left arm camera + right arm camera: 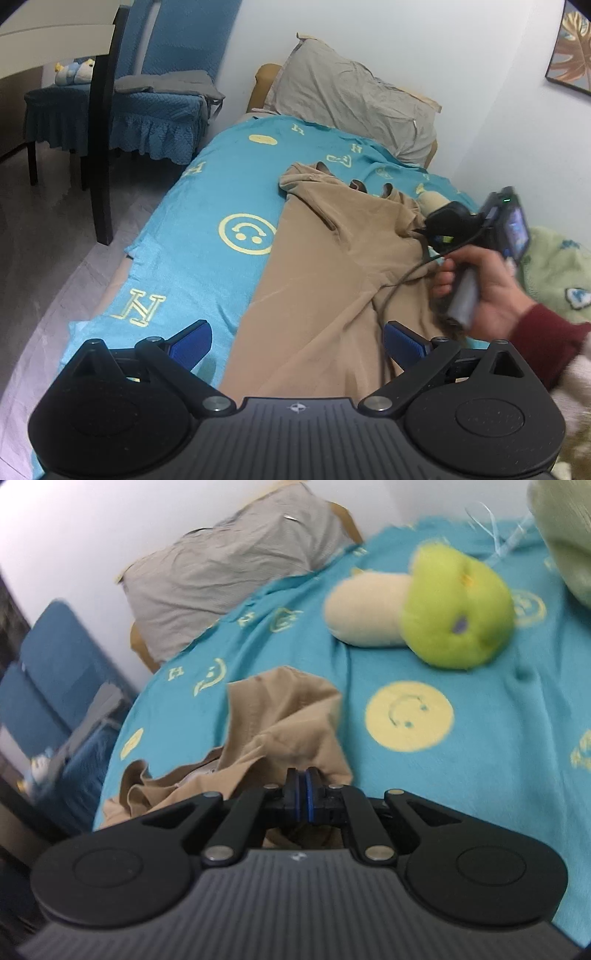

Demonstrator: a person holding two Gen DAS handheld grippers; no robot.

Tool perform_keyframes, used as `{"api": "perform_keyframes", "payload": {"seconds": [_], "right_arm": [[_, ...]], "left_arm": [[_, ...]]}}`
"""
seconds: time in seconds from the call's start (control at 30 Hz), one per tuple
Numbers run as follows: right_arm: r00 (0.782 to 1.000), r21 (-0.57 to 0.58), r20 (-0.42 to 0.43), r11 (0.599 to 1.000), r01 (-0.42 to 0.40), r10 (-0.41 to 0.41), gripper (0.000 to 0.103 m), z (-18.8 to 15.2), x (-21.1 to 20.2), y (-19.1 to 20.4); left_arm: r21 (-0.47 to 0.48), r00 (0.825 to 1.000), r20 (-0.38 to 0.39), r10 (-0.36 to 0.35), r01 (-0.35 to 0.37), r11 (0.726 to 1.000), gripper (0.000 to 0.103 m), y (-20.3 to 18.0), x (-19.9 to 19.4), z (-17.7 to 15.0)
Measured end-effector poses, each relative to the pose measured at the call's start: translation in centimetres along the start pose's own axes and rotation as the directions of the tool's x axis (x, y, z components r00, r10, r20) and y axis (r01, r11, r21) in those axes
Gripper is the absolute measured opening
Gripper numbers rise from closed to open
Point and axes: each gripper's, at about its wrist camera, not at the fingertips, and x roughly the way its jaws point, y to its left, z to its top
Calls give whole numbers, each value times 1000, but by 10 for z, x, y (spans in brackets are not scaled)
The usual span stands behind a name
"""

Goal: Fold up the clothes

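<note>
A tan garment lies lengthwise on the turquoise bed cover, its waistband end bunched toward the pillow. My left gripper hovers open over the garment's near end, its blue pads spread wide with nothing between them. My right gripper, held in a person's hand, pinches the garment's far right edge. In the right wrist view, that gripper is shut on a fold of the tan garment, which rises crumpled in front of it.
A grey pillow leans against the wall at the bed's head. A green and cream plush toy lies on the cover beyond the garment. A green blanket sits at the right. Blue-covered chairs and a dark table leg stand left.
</note>
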Motion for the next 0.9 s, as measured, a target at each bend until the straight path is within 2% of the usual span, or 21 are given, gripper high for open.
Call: {"api": "perform_keyframes", "payload": {"seconds": [0.07, 0.1, 0.13, 0.2, 0.37, 0.5, 0.57, 0.67, 0.77, 0.9], "right_arm": [[1000, -8, -29, 1000, -4, 4, 14, -2, -14, 1], [999, -28, -40, 1000, -3, 2, 33, -4, -24, 3], [999, -44, -43, 999, -10, 8, 63, -7, -41, 6], [999, -73, -44, 997, -29, 26, 89, -13, -81, 11], [996, -145, -48, 986, -76, 70, 90, -28, -179, 25], [993, -202, -54, 973, -114, 105, 90, -40, -257, 37], [991, -231, -58, 964, -132, 122, 90, -47, -296, 42], [984, -210, -70, 962, -176, 165, 90, -72, -339, 18], [974, -183, -82, 958, -221, 209, 90, -98, -380, -9], [982, -178, -112, 969, -171, 153, 89, -117, -393, -32]], "left_arm": [[4, 1000, 17, 5, -5, 1000, 100, 0, -2, 3], [9, 1000, 28, 9, -9, 1000, 100, 0, -4, 4], [13, 999, 37, 13, -14, 1000, 100, -1, -6, 5], [32, 998, 61, 14, -16, 999, 100, -3, -14, 5], [100, 993, 114, 16, -28, 995, 100, -15, -37, 2], [114, 995, 100, -5, -6, 993, 100, -22, -51, -5], [71, 998, 39, -47, 44, 996, 100, -18, -52, -8], [-8, 997, -48, -54, 53, 999, 99, -8, -52, -14], [-21, 996, -87, -13, 12, 1000, 99, 0, -56, -20], [-103, 988, -150, 30, -45, 994, 99, 22, -58, -20]]}}
